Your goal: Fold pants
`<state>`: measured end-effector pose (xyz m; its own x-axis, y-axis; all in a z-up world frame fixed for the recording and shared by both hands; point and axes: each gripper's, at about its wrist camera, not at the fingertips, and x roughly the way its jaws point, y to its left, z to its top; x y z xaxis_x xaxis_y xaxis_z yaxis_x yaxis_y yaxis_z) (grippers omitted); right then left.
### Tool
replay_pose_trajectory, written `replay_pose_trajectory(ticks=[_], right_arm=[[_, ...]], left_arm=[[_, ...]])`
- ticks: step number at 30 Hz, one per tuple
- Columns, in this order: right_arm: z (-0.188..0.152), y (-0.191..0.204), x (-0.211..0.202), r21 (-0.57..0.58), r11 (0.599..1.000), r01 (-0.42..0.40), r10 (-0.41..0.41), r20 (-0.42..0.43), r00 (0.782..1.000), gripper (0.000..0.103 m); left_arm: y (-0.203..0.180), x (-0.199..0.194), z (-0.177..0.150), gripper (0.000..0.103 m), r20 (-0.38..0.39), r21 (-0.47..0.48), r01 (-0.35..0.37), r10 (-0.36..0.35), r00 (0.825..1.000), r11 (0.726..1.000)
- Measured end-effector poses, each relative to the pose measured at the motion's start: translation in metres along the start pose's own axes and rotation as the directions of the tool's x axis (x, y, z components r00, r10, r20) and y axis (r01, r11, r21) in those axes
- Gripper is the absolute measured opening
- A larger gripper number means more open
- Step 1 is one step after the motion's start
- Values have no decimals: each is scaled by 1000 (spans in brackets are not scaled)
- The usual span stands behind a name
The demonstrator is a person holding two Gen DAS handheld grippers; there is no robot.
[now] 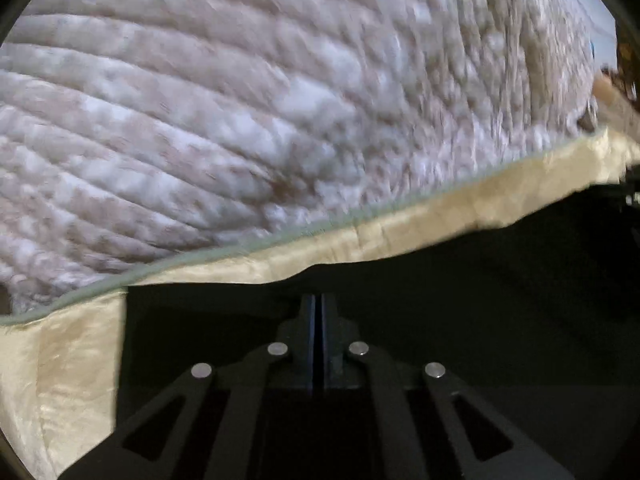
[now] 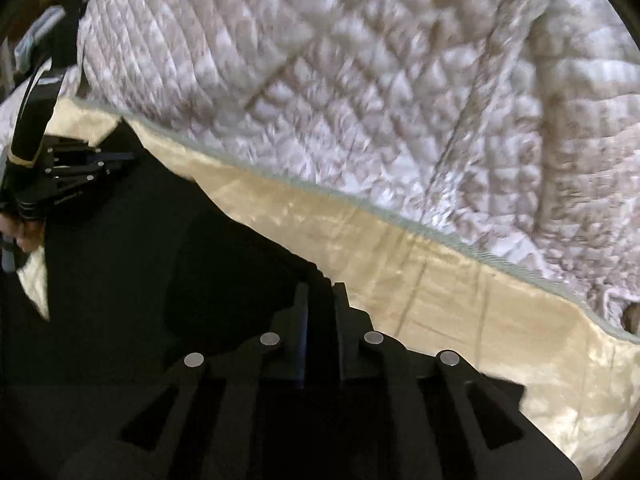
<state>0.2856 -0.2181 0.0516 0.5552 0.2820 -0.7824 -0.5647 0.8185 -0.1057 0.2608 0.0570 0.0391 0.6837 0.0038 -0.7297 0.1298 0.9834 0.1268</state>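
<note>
Black pants [image 1: 460, 304] lie spread over the cream edge of a bed and fill the lower part of both views as dark cloth [image 2: 132, 280]. My left gripper [image 1: 318, 299] has its fingers pressed together at the pants' far edge, where the cloth rises to a small peak. The same gripper shows in the right wrist view at the left edge [image 2: 122, 158], low over the dark cloth. My right gripper [image 2: 320, 286] is shut with a narrow slit, and black cloth is bunched between its fingertips at the pants' edge.
A white and beige quilted cover [image 1: 240, 100] fills the upper part of both views [image 2: 360, 80]. A shiny cream band [image 1: 440, 216] with a pale green trim borders it [image 2: 440, 300]. A person's hand [image 2: 22, 236] holds the left gripper. Both views are motion-blurred.
</note>
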Motion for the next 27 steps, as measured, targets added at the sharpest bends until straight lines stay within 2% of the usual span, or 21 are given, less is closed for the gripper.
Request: replay_pose_trajectory(ticks=[4,7,11,13,17,21,23,25,27], right_arm=[[-10,15,-62,29,1000,-2,-1,96,995,9],[-28,29,-112,60,998,-22,12,161,987,9],[-74,57,-165,123,991,-55,31,185,982,9],[-108,73,-181,171,982,-82,55,158,986,9],[-169,98,-177,306,947,-102,89,56,994,10],[-222,99,-150,484,869,-98,144,-59,988,13],[-234,100,-154,517,849,-110,148,-32,988,16],[-238,101,-162,530,839,-122,145,-3,989,26],[-241,102,-170,541,829,-140,149,28,988,31]], left_arm=[[13,-67,-5,3,88,-79,26,-19,996,997],[17,-124,-24,3,150,-129,53,-34,988,990],[12,-191,-74,3,193,-185,97,-60,979,978],[5,-212,-106,3,178,-221,133,-94,979,966],[-14,-216,-162,3,98,-264,165,-144,985,950],[-25,-200,-212,4,-47,-311,168,-191,980,936],[-24,-202,-224,4,-70,-330,161,-194,978,930],[-16,-211,-229,4,-52,-358,160,-190,980,920],[-9,-219,-227,5,-31,-381,151,-176,984,912]])
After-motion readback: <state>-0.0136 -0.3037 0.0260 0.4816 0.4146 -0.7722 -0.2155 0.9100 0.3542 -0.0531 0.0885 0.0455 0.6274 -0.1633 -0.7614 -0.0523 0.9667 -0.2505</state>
